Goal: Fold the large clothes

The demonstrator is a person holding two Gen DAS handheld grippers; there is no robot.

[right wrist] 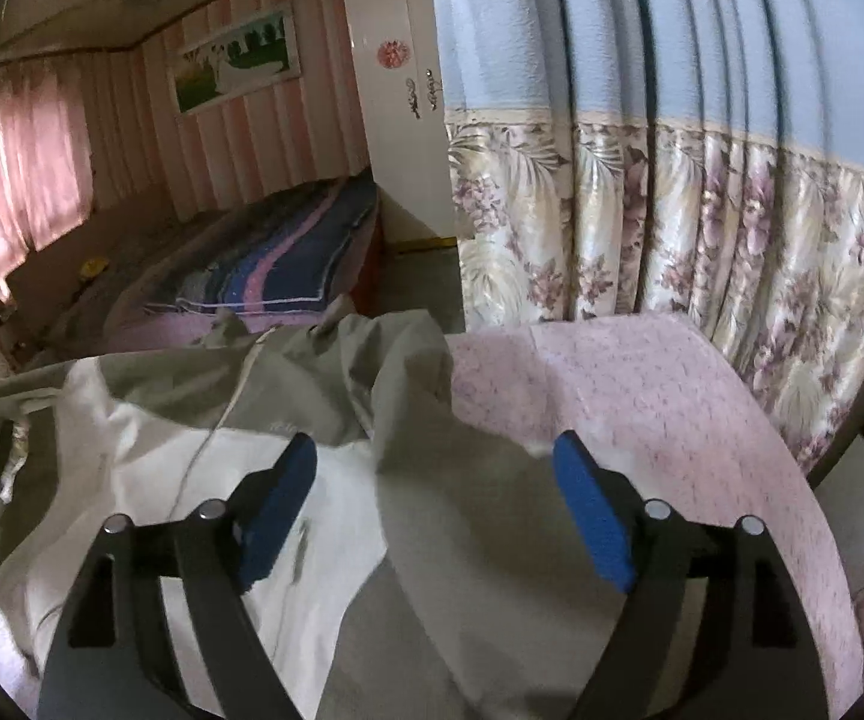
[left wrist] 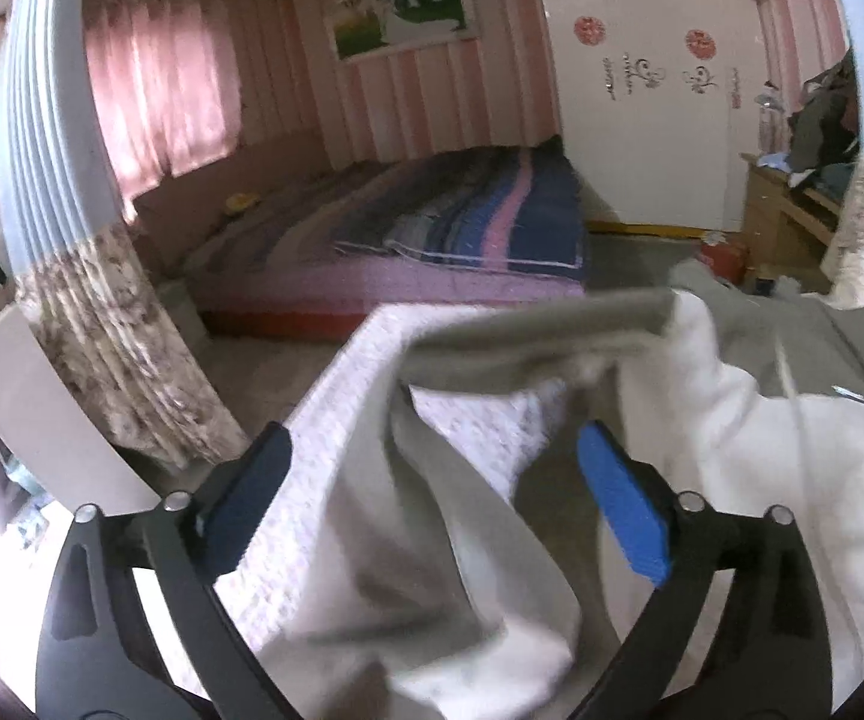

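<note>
Both grippers, left gripper [left wrist: 432, 480] and right gripper [right wrist: 435, 498], spread wide, empty. Grey-white jacket [right wrist: 336, 516] crumpled beneath and between fingers on pink cover [right wrist: 642, 396]. Likely soft, light, slippery; pinch hem or sleeve edge.

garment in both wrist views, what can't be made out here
- Garment outline, left wrist view: the bottom and right frame edges and the left gripper cut it off; its raised fold is motion-blurred.
- Garment type, right wrist view: the right gripper covers its near part.
- Contact: both pairs of jaws stand wide open; touching or hovering is unclear.
- Pink cover: what lies beneath is hidden.
</note>
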